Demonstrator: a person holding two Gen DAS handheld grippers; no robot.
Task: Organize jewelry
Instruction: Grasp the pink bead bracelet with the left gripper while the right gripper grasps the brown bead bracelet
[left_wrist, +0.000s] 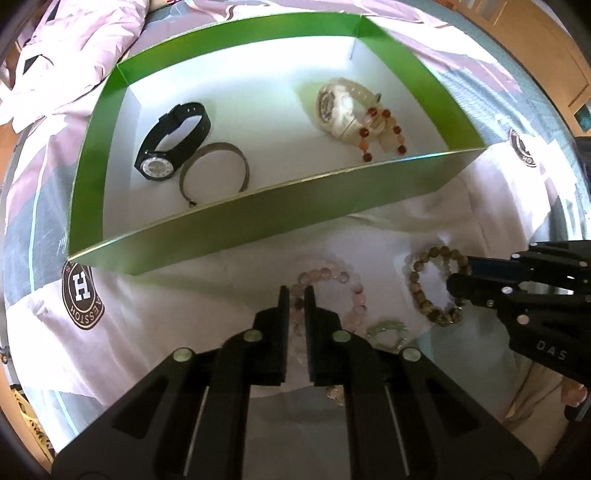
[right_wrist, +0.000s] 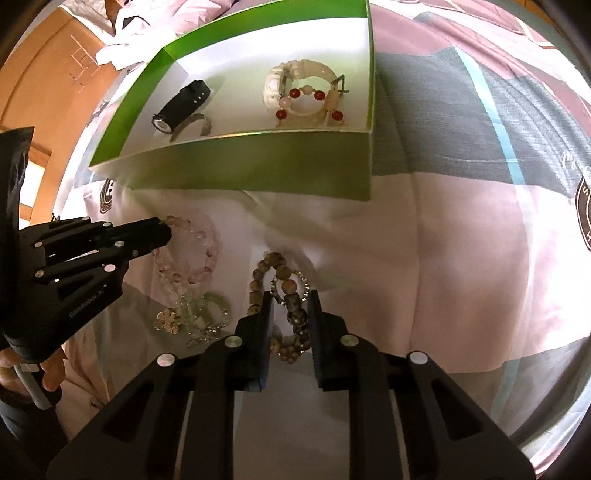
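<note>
The left gripper (left_wrist: 296, 293) has its two black fingers clamped on the near arc of a pink translucent bead bracelet (left_wrist: 354, 295), which lies on the pale pink and grey patchwork bedspread (left_wrist: 184, 314) just in front of the box. The right gripper (right_wrist: 290, 301) is closed around a brown speckled stone-bead bracelet (right_wrist: 295, 314), its strand caught between the pads, with a thin silvery bead chain (right_wrist: 301, 280) tangled through the same loop. Between the two bracelets, nearer the cameras, sits a small pale green and clear crystal piece (left_wrist: 388, 330), untouched on the cloth. Beyond all this stands a shallow green cardboard box with a white inside (left_wrist: 236, 225), open at the top. In its left part lie a black plastic wristwatch with a white dial (left_wrist: 173, 136) and, touching it, a plain grey band bracelet (left_wrist: 216, 173). In its right part a cream chunky wristwatch (left_wrist: 340, 107) lies with a bracelet of red and cream beads (left_wrist: 384, 133) draped against it. A person's fingers (right_wrist: 51, 376) wrap the handle of the left gripper at the edge of the right wrist view.
</note>
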